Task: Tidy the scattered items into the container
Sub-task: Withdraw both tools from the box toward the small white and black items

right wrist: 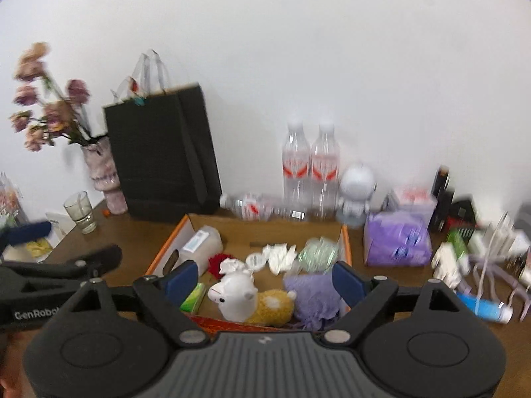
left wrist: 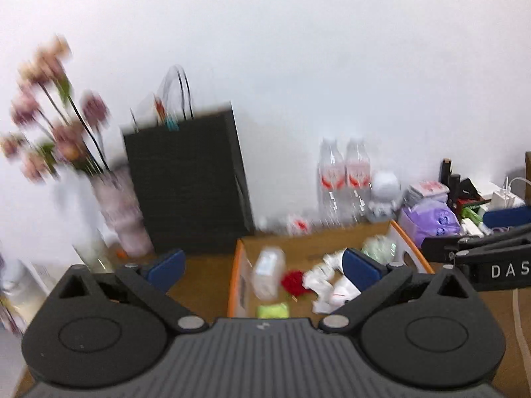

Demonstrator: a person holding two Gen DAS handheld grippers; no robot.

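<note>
The left claw (left wrist: pixel 264 270) is held above the near-left side of the cardboard box (right wrist: pixel 345 242), tipped slightly downward, its blue-padded fingers (left wrist: pixel 166 267) spread wide with nothing between them. The right claw (right wrist: pixel 265 280) hangs over the box's near edge, likewise spread wide and holding nothing; in its view the left claw's dark arm shows at the left edge.

The box, with orange-edged flaps, sits open on the brown tabletop (right wrist: pixel 132 242) and is already well filled. Inside lie a white-headed, yellow-bodied plush alpaca (right wrist: pixel 252 301) at the near side, a lilac knitted piece (right wrist: pixel 312 295) just beside it to the right, a small green packet (right wrist: pixel 194 298) to its left, a pale plastic jar (right wrist: pixel 199 245) on its side at the far left, something red and fluffy (right wrist: pixel 217 263), crumpled white tissue (right wrist: pixel 280 255) and a pale green bundle (right wrist: pixel 318 253) toward the far right.

Outside the box, to its right, a blue-and-white tube (right wrist: pixel 486 308) lies on the tabletop, with a purple packet (right wrist: pixel 396 243) beyond it. Both views are somewhat blurred.
</note>
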